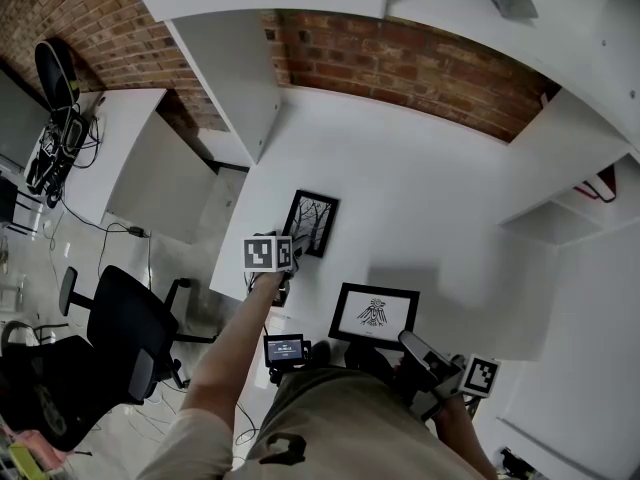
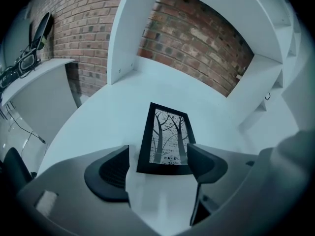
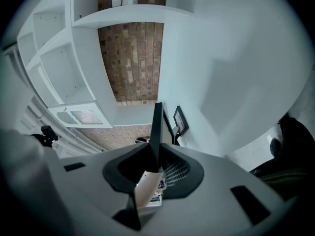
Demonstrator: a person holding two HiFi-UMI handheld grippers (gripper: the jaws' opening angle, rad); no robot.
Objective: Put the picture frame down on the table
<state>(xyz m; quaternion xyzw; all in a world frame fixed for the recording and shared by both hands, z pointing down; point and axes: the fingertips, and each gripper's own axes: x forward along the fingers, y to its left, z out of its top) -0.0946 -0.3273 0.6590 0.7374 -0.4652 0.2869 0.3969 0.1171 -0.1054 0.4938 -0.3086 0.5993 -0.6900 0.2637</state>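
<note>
at the far left of the head view an office chair [image 1: 128, 330] stands on the floor, its right side cut off by the person's left forearm [image 1: 235, 353]. the left gripper [image 2: 160, 167] hangs over the white surface [image 1: 420, 198] with its jaws wide apart, gripping nothing. the head view cannot show this, because the marker cube [image 1: 268, 253] covers the jaws there; only the left gripper view shows the gap. the tree picture frame [image 2: 165, 137] lies flat on the surface at twelve o'clock from those jaws. its near edge shows between the jaw tips, and the right-hand tip hides its lower right corner, so whether that jaw touches it cannot be told. at about five o'clock from it, close to the surface's near edge, is the bird picture frame [image 1: 375, 314]. the right gripper [image 3: 156, 161] has its jaws closed on this frame at its lower right corner. whether its bottom edge rests on the surface is hard to make out, since the person's body [image 1: 350, 428] hides the surface just below it. the head view alone shows the bird drawing. the right gripper view sees this frame edge-on, as a thin dark strip rising at twelve o'clock from the jaws, with the tree picture frame small at one o'clock beyond it. a brick wall [image 1: 400, 68] runs behind the surface, its right end cut off by white shelving [image 1: 590, 58].
</note>
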